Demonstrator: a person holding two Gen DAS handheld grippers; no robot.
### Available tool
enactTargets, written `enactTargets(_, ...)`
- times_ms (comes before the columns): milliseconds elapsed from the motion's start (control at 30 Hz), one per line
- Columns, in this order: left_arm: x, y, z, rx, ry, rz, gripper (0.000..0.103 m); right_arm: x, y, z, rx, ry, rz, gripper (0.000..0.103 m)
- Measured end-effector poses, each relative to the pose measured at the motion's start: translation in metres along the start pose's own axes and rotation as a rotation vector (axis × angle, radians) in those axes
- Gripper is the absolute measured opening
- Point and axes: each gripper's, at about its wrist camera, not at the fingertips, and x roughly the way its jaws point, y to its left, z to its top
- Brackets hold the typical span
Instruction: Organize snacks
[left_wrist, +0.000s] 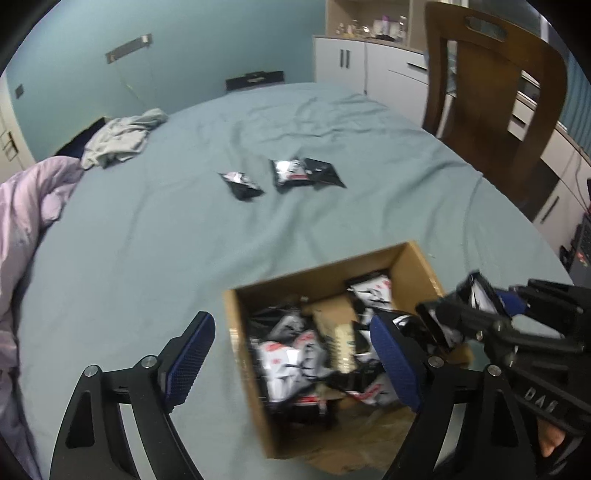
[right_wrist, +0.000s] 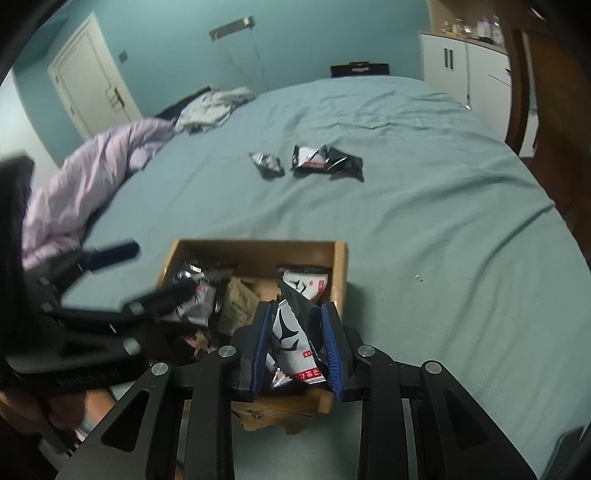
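A brown cardboard box (left_wrist: 317, 275) (right_wrist: 258, 248) sits on the bed and holds several black-and-white snack packets (left_wrist: 288, 362). My left gripper (left_wrist: 291, 354) (right_wrist: 147, 277) is open wide above the box's left side, one finger over the sheet, the other over the packets, gripping nothing. My right gripper (right_wrist: 295, 308) (left_wrist: 454, 295) is shut on a black-and-white snack packet (right_wrist: 291, 336) (left_wrist: 480, 295), held above the box's near right corner. Farther out on the sheet lie a small dark packet (left_wrist: 242, 182) (right_wrist: 267, 162) and two overlapping packets (left_wrist: 306, 171) (right_wrist: 325, 158).
The bed's blue-green sheet (left_wrist: 147, 240) stretches all around. A lilac duvet (left_wrist: 26, 206) and grey clothes (left_wrist: 118, 136) are bunched at the left. A wooden chair (left_wrist: 491, 92) and white cabinets (left_wrist: 343, 59) stand at the right, and a door (right_wrist: 88, 77) is at the far left.
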Motion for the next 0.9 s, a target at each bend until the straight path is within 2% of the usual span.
enactTargets(167,0.003,0.022,0.001,-0.056,0.009,0.064,0.087,0.021,0.023,0.001,-0.092,0.089,-0.057,0.026)
enactTargets(300,0.005,0.033,-0.001,-0.098,0.013,0.059,0.087,0.032,0.027,0.007,-0.093,0.136,-0.050,0.026)
enactTargets(467,0.003,0.033,-0.002,-0.095,0.005,0.066,0.087,0.035,0.026,0.010,-0.083,0.149,-0.047,0.026)
enactTargets(533,0.003,0.030,-0.004,-0.081,0.005,0.074,0.087,0.033,0.022,0.010,-0.037,0.138,0.010,0.026)
enactTargets(600,0.003,0.026,-0.006,-0.070,0.000,0.087,0.087,0.025,0.015,0.009,0.029,0.101,0.102,0.036)
enactTargets(633,0.003,0.025,-0.007,-0.065,-0.004,0.097,0.087,0.020,0.011,0.007,0.044,0.080,0.118,0.048)
enactTargets(667,0.002,0.022,-0.008,-0.058,-0.010,0.110,0.087,0.016,0.009,0.008,0.057,0.060,0.124,0.062)
enactTargets(733,0.002,0.021,-0.008,-0.053,-0.016,0.127,0.087,0.005,0.002,0.010,0.092,0.011,0.110,0.073)
enactTargets(900,-0.002,0.023,-0.009,-0.079,-0.012,0.124,0.087,-0.009,-0.009,0.011,0.123,-0.038,0.052,0.074)
